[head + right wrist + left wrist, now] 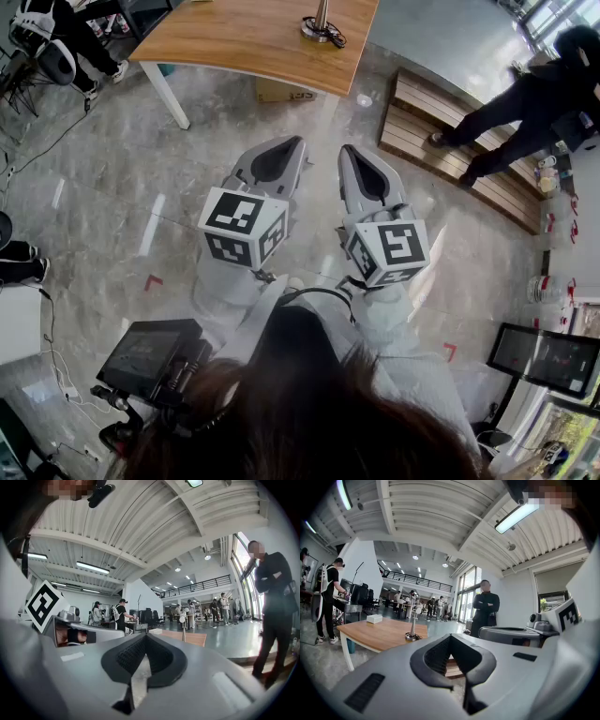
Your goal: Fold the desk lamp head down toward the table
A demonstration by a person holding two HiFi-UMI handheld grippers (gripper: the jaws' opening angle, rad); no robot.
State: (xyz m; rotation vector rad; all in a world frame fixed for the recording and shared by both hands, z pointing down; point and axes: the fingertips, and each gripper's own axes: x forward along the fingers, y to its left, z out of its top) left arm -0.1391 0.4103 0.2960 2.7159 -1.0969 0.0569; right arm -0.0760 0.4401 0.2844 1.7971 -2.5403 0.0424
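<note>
The desk lamp (322,26) stands near the far edge of a wooden table (234,37); only its round base and stem show in the head view. In the left gripper view the lamp (412,625) is upright, its head raised. It appears small and distant in the right gripper view (183,629). My left gripper (294,142) and right gripper (346,150) are held side by side over the floor, well short of the table. Both are shut with nothing between their jaws (450,637) (145,637).
A person in black (525,103) stands on a low wooden platform (441,122) to the right. A cardboard box (281,92) lies under the table and a white box (374,618) on it. A monitor (544,356) and cabled equipment (150,356) sit on the floor nearby.
</note>
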